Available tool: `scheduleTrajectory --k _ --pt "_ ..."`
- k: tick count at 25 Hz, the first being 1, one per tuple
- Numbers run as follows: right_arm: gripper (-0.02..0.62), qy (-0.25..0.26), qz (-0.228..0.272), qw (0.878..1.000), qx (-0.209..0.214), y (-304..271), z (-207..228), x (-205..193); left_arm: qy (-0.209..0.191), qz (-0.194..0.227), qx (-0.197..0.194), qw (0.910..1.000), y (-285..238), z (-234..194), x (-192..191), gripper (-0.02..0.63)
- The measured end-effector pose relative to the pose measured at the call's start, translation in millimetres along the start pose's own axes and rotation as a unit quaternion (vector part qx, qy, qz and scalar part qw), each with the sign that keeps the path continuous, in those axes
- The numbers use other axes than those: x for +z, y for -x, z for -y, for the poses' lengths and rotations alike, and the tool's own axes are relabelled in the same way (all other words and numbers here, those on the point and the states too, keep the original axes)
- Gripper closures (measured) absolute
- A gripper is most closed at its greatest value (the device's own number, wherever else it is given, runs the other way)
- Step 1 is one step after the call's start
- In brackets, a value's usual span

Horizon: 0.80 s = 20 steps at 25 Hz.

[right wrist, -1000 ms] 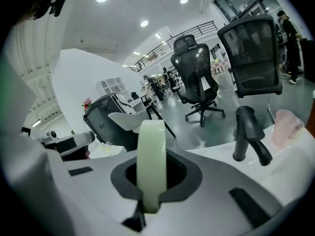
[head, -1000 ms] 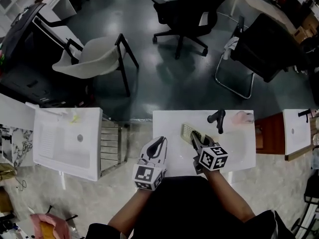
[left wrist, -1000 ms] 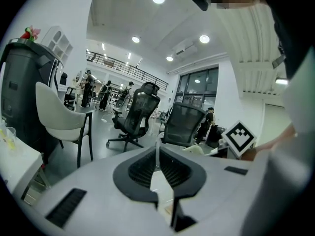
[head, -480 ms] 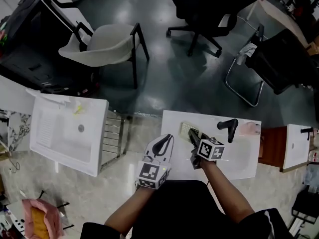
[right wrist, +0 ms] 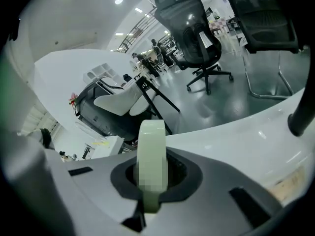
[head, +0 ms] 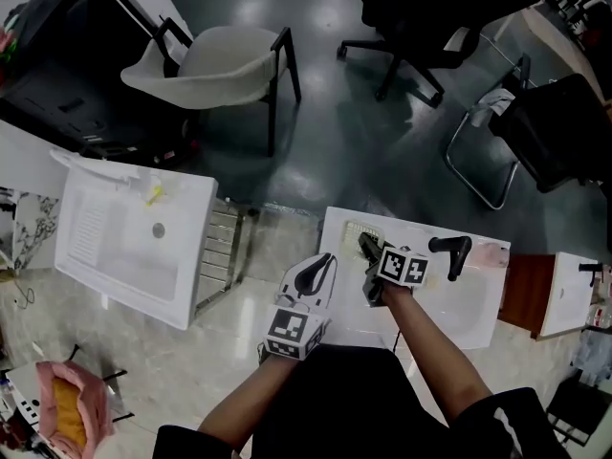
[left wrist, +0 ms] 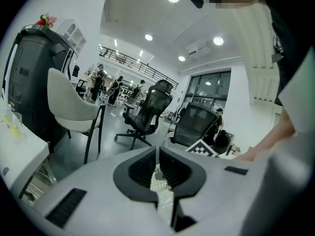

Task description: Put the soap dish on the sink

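Note:
A pale green slotted soap dish [head: 352, 233] hangs over the back left part of the white sink [head: 478, 325], left of the black faucet [head: 451, 253]. My right gripper [head: 367, 248] is shut on it; in the right gripper view the dish [right wrist: 151, 144] stands edge-on between the jaws of the right gripper [right wrist: 151, 178], with the sink's white rim [right wrist: 236, 141] just beyond. My left gripper [head: 321, 267] hovers over the sink's left edge, shut and holding nothing. Through the thin slit of the left gripper [left wrist: 157, 157] a bit of the dish's grid [left wrist: 158, 178] shows.
A second white sink [head: 105, 256] stands at the left, with a metal rack [head: 222, 249] between the two. A pink object [head: 490, 252] lies at the sink's back right corner. A brown cabinet [head: 526, 293] is on the right. Chairs [head: 220, 65] stand on the dark floor beyond.
My right gripper has sunk toward the sink with the soap dish still in it. The left gripper has drifted a little along the sink's left edge. The head view has shifted.

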State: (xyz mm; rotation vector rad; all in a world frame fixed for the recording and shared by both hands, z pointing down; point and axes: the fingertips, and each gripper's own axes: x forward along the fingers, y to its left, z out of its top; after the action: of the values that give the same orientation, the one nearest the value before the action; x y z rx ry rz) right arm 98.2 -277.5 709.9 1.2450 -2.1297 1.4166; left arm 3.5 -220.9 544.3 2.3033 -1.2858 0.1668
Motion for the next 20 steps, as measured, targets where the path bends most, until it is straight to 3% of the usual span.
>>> scheduleTrajectory --k 4,9,14,20 --pt "0.588 0.005 -0.004 1.000 0.004 -18.5 4.4 -0.4 0.006 0.003 0.015 0.9999 4.5 -14.7 1.8 0.580" --pt "0.588 -0.026 -0.011 1.000 0.005 -35.0 13.9 -5.0 0.009 0.003 0.032 0.9995 9.6 -31.3 1.1 0.580" --pt "0.588 -0.063 -0.035 0.996 0.046 -51.0 5.6 -15.4 0.007 0.012 0.038 0.9992 16.6 -38.1 1.8 0.580" --pt "0.581 -0.058 -0.054 0.996 0.050 -63.1 7.3 -21.5 0.012 0.006 0.042 0.9990 24.9 -43.4 -3.5 0.580"
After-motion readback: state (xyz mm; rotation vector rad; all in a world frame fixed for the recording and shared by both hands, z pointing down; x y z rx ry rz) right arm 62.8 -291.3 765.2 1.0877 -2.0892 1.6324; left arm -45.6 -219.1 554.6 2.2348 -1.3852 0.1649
